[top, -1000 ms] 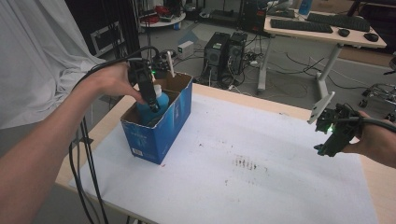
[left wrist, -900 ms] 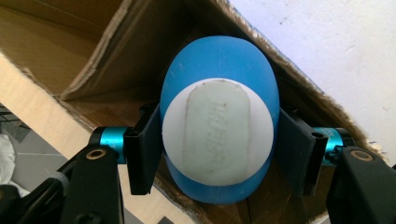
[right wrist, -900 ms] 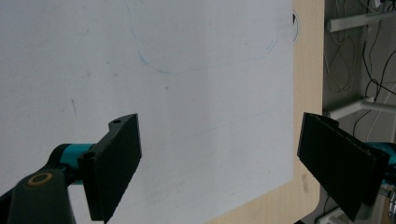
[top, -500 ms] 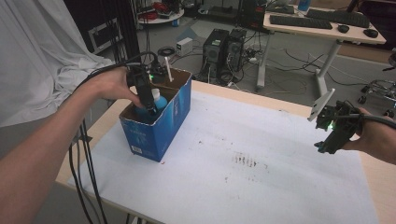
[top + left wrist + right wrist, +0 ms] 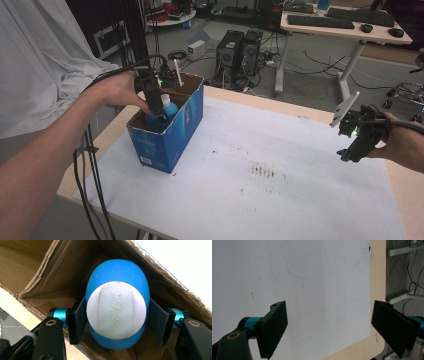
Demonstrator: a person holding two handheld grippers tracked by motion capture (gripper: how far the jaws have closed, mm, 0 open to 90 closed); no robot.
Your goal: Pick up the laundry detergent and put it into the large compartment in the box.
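Left tool (image 5: 116, 320) pinches blue bottle (image 5: 117, 302) inside box (image 5: 170, 140); right tool (image 5: 329, 330) spread.

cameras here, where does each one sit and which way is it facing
High view: above the person's side, looking forward and down on the table; both forearms, left gripper, right gripper.
Left gripper view: rides the left gripper, looks down into the box; jaws clamp the blue bottle.
Right gripper view: rides the right gripper, faces the white sheet; open jaws.
Shared: box, bottle, sheet.

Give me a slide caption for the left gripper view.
Left gripper shut on a blue bottle inside a cardboard box.
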